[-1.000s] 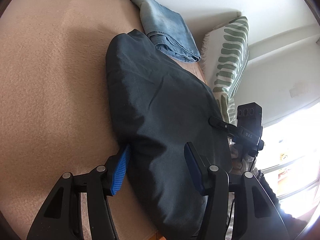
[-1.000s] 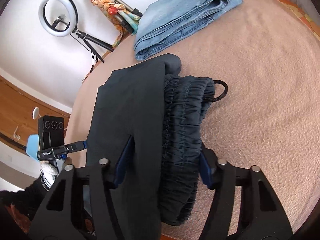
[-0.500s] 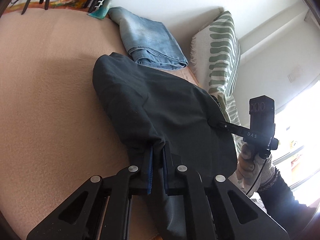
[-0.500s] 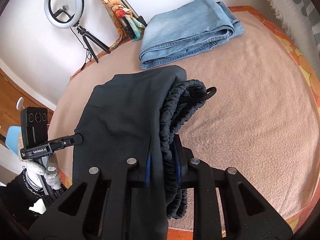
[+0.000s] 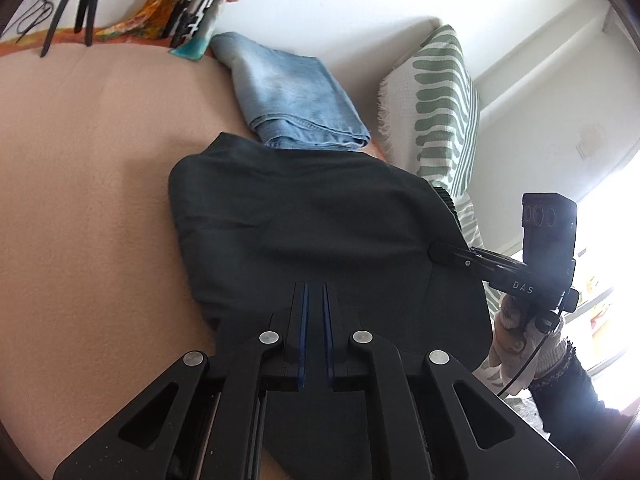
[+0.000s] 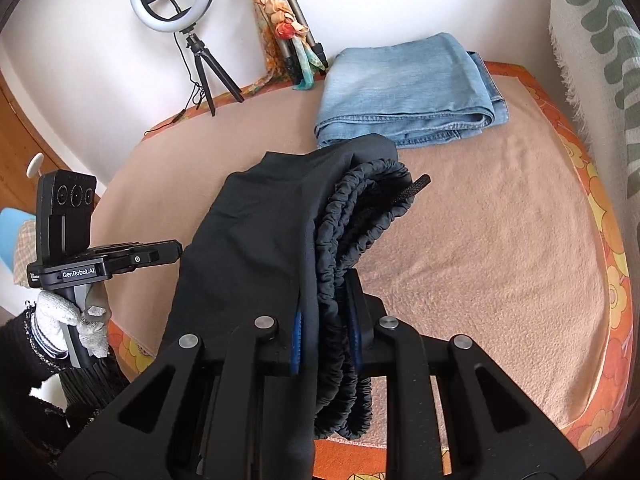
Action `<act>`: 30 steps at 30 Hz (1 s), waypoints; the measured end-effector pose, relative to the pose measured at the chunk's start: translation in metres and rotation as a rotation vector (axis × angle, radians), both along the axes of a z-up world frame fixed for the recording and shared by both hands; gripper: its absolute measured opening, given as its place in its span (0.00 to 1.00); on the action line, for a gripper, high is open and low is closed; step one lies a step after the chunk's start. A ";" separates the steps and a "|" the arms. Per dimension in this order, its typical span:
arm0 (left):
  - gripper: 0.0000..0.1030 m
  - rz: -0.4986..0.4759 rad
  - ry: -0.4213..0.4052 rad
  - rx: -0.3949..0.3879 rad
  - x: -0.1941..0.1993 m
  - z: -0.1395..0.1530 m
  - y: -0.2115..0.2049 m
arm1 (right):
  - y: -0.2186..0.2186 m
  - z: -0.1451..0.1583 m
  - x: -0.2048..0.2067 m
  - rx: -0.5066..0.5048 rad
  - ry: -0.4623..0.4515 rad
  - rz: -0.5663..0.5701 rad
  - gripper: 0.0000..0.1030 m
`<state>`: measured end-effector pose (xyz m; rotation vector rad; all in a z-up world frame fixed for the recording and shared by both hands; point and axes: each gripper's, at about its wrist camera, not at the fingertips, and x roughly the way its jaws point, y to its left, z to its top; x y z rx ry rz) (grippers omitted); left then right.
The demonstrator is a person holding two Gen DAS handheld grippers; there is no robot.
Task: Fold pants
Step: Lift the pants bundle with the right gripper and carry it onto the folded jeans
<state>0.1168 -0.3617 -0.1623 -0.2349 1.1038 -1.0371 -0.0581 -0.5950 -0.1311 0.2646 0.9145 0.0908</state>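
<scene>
Two hand-held grippers, both clamped on the dark pants. Left hand-held gripper has its jaws nearly together on the plain fabric edge; its jaws read as just easing apart, cloth between them. Right hand-held gripper pinches the bunched elastic waistband, a thicker bite, so its jaws sit a bit wider.

Pants lie on the tan blanket of the bed, near edge raised off it in our grip, far end down just in front of the folded jeans.

We judge this is the lift for the next fold. To do it well:
- we keep both ends level so the raised edge stays straight
- we hold light tension between the grippers, no sag in the middle
- we carry the edge over toward the far end, land it square on the far edge, short of the jeans
- we watch the left grip: thin bite, cloth could slip out
- drawcord dangles free at the waistband; we tuck it inside the fold
- we let go only once the cloth lies flat.
</scene>
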 end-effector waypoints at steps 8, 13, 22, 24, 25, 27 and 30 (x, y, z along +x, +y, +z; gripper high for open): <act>0.61 0.054 0.059 0.102 0.006 -0.027 0.021 | -0.021 -0.022 0.000 0.057 0.034 -0.029 0.19; 0.61 0.028 0.191 -0.012 0.009 -0.049 0.017 | -0.028 -0.031 0.003 0.078 0.048 -0.031 0.19; 0.08 -0.008 0.205 -0.057 0.007 -0.058 -0.022 | -0.035 -0.043 0.009 0.118 0.061 -0.054 0.19; 0.06 0.003 0.199 -0.063 0.007 -0.057 -0.021 | -0.030 -0.039 0.009 0.089 0.054 -0.052 0.19; 0.06 0.002 0.181 -0.066 0.005 -0.053 -0.021 | -0.027 -0.035 0.008 0.068 0.044 -0.047 0.19; 0.06 -0.012 0.141 -0.066 0.003 -0.043 -0.022 | -0.022 -0.027 0.004 0.043 0.026 -0.039 0.19; 0.06 -0.030 0.087 -0.075 0.001 -0.027 -0.022 | -0.013 -0.014 0.002 0.003 0.000 -0.026 0.19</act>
